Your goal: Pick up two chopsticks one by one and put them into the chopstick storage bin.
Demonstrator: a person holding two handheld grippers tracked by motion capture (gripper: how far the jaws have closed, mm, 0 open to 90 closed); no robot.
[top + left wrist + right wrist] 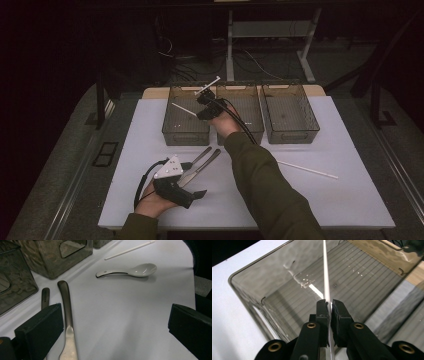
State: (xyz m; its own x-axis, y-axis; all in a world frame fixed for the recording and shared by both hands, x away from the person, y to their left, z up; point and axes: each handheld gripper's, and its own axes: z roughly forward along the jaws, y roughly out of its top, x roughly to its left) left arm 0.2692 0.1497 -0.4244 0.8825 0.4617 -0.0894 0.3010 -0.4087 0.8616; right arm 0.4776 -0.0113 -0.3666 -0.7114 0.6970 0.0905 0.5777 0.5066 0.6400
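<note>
The right gripper (206, 105) hangs over the left bin (185, 116) of three clear bins at the far edge of the white table mat (350, 200). Its jaws are pinched nearly closed on a thin white stick (326, 277), which runs straight up between the pads toward twelve o'clock in the right gripper view. From above, the stick's free end (182, 109) points toward ten o'clock, out over the same bin. A white piece rises from the gripper's top toward one o'clock; what it is cannot be made out.

The left gripper (192, 192) rests low near the front edge of the mat, at about seven o'clock from the right one and well apart from it. Its jaws stand wide with nothing between them. In the left gripper view, a metal spoon handle (66, 305) passes just beside the left pad and is cut off by the bottom edge; whether they touch is unclear. A second metal handle (45, 296) lies next to it, partly hidden behind the pad. A white ceramic spoon (130, 271) lies at twelve o'clock from the open jaws, well apart, and a second white stick (130, 249) lies beyond it, cut off at the top edge. From above, that second stick (307, 169) lies flat at three o'clock from the person's right sleeve (265, 190), which hides the ceramic spoon.

The middle bin (250, 117) and right bin (290, 114) are dim, and their contents are hard to tell.
</note>
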